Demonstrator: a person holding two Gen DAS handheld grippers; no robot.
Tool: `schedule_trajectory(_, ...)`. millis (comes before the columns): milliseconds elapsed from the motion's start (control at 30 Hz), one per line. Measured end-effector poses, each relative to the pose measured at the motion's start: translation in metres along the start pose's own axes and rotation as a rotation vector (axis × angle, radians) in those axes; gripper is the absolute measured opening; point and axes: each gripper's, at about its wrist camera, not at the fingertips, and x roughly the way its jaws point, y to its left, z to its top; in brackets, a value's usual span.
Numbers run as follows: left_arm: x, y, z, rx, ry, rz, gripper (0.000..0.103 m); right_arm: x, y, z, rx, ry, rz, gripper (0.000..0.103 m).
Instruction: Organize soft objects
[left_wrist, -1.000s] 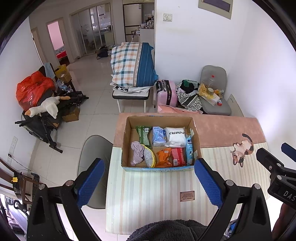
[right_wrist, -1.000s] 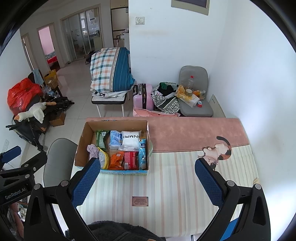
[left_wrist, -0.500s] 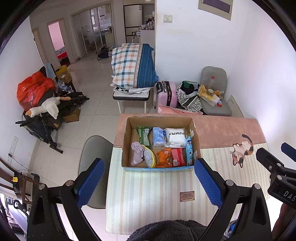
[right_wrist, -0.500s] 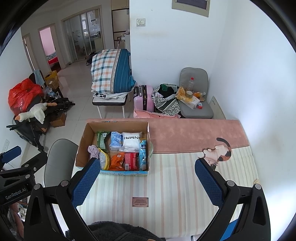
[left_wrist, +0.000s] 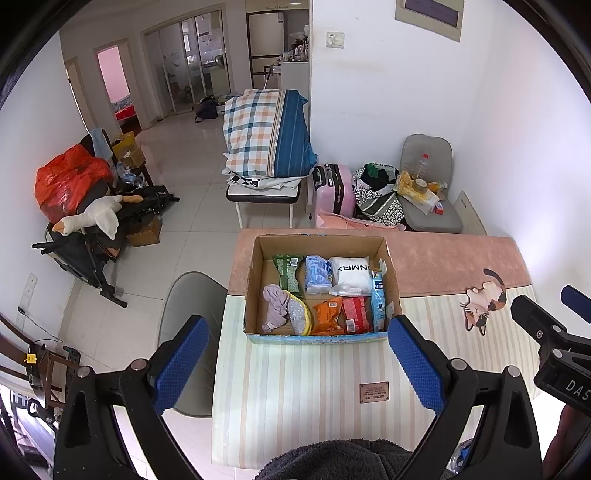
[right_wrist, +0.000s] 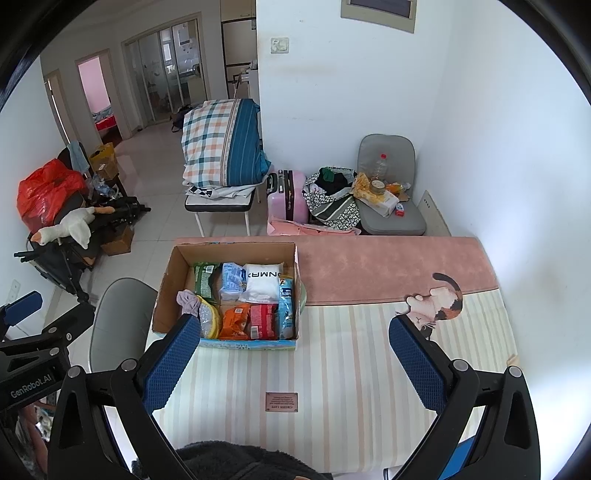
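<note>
An open cardboard box (left_wrist: 255, 273) (right_wrist: 166, 291) stands on the striped table mat (left_wrist: 295, 376) (right_wrist: 332, 362). It holds a mauve cloth (left_wrist: 275, 308) (right_wrist: 186, 301), a yellow-rimmed scrubber (left_wrist: 297, 314), a white packet (left_wrist: 349, 275) (right_wrist: 262, 284), and green, blue, orange and red packs. My left gripper (left_wrist: 297, 360) is open and empty, high above the mat in front of the box. My right gripper (right_wrist: 295, 363) is open and empty, to the right of the box. A dark fuzzy thing (left_wrist: 340, 459) (right_wrist: 236, 463) lies at the near edge.
A pink runner (right_wrist: 388, 266) covers the table's far side, with a cat figure (right_wrist: 439, 302) on the right. A grey chair (left_wrist: 188, 306) stands at the table's left. Beyond are a pink suitcase (left_wrist: 334, 188), a cluttered seat (left_wrist: 424, 199) and a bench with plaid bedding (left_wrist: 266, 147).
Both views have shifted very slightly; the right gripper drifted a little. Nothing on the table has moved and both grippers stay open.
</note>
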Motion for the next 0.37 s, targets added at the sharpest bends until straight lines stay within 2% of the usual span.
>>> schedule_trajectory(367,-0.0048,-0.0005,0.0023,0.002,-0.016,-0.002,0.100,0.0001,-0.0001,-0.0002,0.000,-0.001,0.000,0.103)
